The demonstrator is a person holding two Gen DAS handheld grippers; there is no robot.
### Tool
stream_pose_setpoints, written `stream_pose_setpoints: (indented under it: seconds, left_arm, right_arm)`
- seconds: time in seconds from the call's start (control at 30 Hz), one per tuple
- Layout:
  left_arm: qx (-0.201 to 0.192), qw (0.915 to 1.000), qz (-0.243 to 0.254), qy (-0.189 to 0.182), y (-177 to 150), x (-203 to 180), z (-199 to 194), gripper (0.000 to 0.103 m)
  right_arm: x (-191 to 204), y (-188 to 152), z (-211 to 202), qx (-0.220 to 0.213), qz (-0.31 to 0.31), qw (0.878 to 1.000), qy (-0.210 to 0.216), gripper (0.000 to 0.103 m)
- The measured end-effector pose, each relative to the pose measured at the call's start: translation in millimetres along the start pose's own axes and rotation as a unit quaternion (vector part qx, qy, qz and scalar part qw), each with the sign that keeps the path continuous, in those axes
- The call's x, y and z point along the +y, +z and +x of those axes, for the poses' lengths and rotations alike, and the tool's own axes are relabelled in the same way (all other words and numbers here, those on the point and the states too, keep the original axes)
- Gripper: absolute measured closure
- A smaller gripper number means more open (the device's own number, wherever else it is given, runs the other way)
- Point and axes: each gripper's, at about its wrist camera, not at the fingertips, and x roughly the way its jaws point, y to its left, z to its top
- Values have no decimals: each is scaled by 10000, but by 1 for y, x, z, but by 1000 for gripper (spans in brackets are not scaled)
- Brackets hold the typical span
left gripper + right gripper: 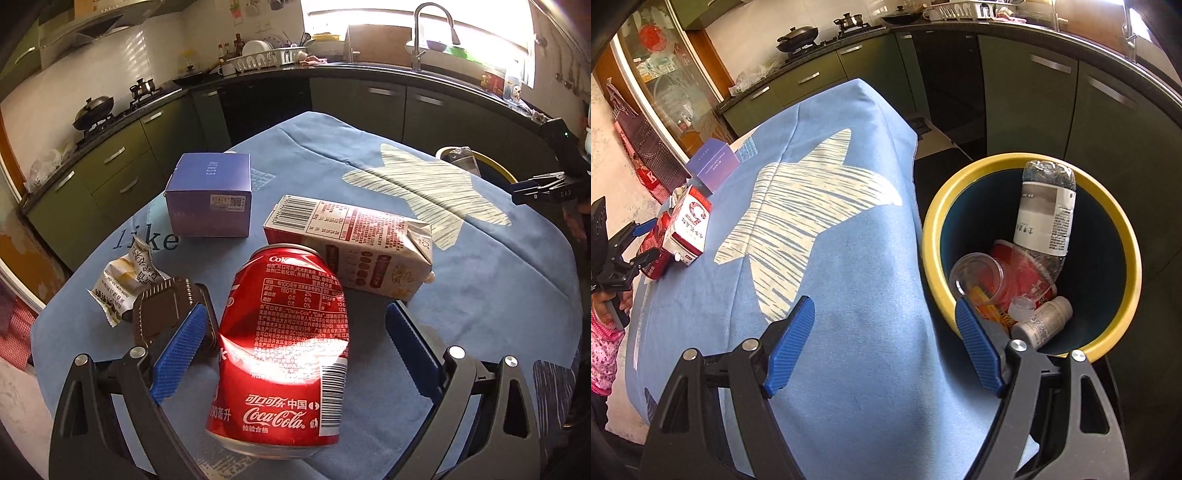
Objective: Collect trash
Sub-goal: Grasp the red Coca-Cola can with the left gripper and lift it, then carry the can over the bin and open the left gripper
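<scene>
Two grippers, both spread wide: the left gripper [295,339] straddles a dented red can [284,350] lying on the blue tablecloth [480,277] without pinching it, while the right gripper [884,343] hangs empty over the cloth's edge beside the yellow-rimmed bin [1123,229] holding a plastic bottle [1047,218].

A red can [284,354] with white lettering, a red-and-cream carton [354,247] and a purple box [210,195] lie on the bench's blue cloth [849,332] with its cream-striped star, beside a yellow-rimmed, dark-walled bin [1123,229].
</scene>
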Motion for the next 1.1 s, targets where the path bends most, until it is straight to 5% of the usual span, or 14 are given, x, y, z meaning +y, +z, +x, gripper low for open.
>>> stream_pose_setpoints:
  seconds: [0.07,0.27,0.37,0.73,0.9,1.1]
  left_arm:
    - [99,9999,59,10,0,-4,5,18]
    - [313,9992,187,149,-1,-12,15,19]
    - [428,9987,219,188,-2,-13,19,33]
    - [413,9990,181,-26,-7,-27,-11,33]
    - [310,9988,251,-286,9,-53,-37,33]
    - [188,9930,640,-975,69,-124,-34,33]
  right_arm:
    - [0,0,1,18,10,10000,4,29]
    - [2,-4,-1,-8,24,10000,78,29]
    - [0,-7,0,1,61,9999,110,29]
    - [-8,-15,-4,-60,173,9996,213,29]
    - [-15,-18,-13,-171,265,9992,227,29]
    - [-47,-24,-46,-485,516,9975,38,29]
